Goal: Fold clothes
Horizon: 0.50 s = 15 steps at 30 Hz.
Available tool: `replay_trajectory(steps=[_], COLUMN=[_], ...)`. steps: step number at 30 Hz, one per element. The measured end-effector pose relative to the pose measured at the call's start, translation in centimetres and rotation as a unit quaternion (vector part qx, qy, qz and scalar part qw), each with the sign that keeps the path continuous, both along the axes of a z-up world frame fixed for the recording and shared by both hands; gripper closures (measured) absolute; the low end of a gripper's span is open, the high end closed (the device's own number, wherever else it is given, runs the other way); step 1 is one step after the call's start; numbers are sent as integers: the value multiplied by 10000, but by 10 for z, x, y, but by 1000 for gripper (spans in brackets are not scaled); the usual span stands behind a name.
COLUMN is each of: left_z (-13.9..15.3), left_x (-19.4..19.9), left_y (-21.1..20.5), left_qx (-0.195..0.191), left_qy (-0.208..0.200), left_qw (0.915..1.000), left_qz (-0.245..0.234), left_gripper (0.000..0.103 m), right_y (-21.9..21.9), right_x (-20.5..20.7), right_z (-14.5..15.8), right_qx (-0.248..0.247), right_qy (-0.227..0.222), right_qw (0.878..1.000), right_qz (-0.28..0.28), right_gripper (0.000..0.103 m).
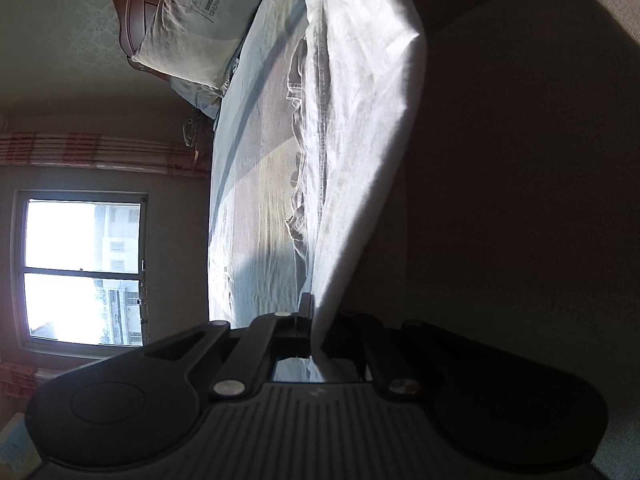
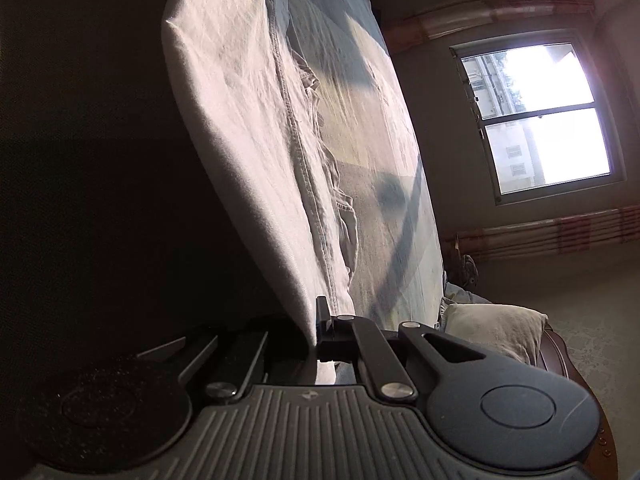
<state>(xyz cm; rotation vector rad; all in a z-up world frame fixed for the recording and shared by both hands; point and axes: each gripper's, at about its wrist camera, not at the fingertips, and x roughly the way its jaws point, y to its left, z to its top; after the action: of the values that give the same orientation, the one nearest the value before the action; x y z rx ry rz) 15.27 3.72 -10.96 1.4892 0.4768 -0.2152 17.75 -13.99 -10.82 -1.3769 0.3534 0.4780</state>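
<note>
Creased pale stitched-seam garment [image 1: 360, 128]

The pale, off-white cotton garment with double-stitched seams [image 1: 352, 128] [image 2: 248, 128] is stretched in a taut sheet ahead of both tongs, one edge clamped in each, its crumpled far hem lying on the bed beyond

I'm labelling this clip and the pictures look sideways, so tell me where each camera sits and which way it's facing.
Left wrist: on the left gripper, rolled sideways, looking along the white garment over the bed toward pillow and window; only its own gripper shows.
Right wrist: on the right gripper, rolled the opposite way, facing the same garment; only its own gripper shows.
Shared: garment, bed, window, pillow. No hand is visible in either.
</note>
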Motion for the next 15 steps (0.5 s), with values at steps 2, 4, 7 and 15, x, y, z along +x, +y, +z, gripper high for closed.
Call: replay_trajectory(steps=[2,4,7,15], left_z=[3,6,7,16], left_x=[-9,-17,-33,-78], left_y=[-1,-3,-5,-14], left_qx=[20,29,81,43], left_qy=[15,26,77,190], left_qw=[10000,10000,9999,9997], left_qz=[-28,-41,-80,-160], left_gripper=[103,103,103,103], right_y=[-6,-10,-10,-19], right_x=[-3,-9,-22,-49], right_z=[3,6,11,20], right_qx=[-54,-79,-86,-187], right_qy=[11,30,83,332], right_qw=[10000,9999,9999,9992], right_qz=[42,66,81,78], right_gripper=[98,98,98,98])
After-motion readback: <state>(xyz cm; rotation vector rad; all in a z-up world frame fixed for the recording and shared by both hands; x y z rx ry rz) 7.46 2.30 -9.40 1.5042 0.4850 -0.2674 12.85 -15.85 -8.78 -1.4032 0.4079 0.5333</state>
